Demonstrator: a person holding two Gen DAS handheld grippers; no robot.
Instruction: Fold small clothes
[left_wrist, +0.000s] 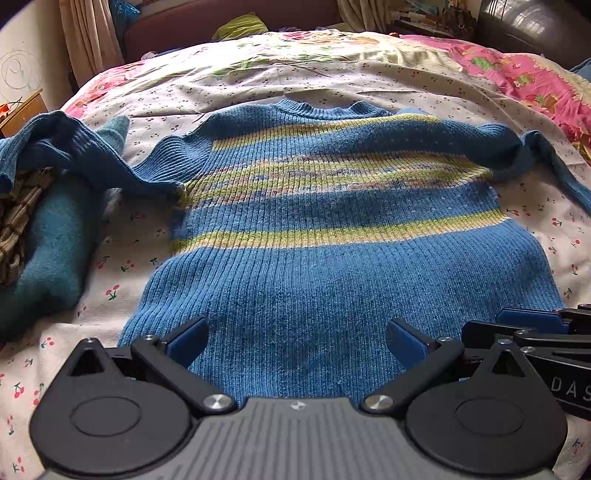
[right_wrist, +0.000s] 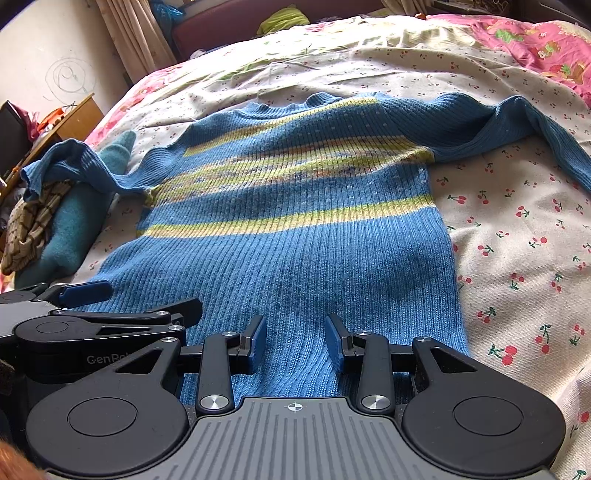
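Blue striped sweater (left_wrist: 325, 229) lies flat on bed (left_wrist: 535, 236), centre frame. Left gripper (left_wrist: 295, 341) fingers spread wide, right gripper (right_wrist: 296, 343) fingers partly apart; both hover over hem, grasping nothing.

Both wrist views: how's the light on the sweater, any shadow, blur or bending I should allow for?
Left wrist view: sharp; sun on the sweater, with a dark shadow band across its striped middle; the bed bulges from the fisheye. Right wrist view: equally sharp; the same shadow crosses the stripes, the cherry-print sheet is brightly lit, and the edges curve strongly.
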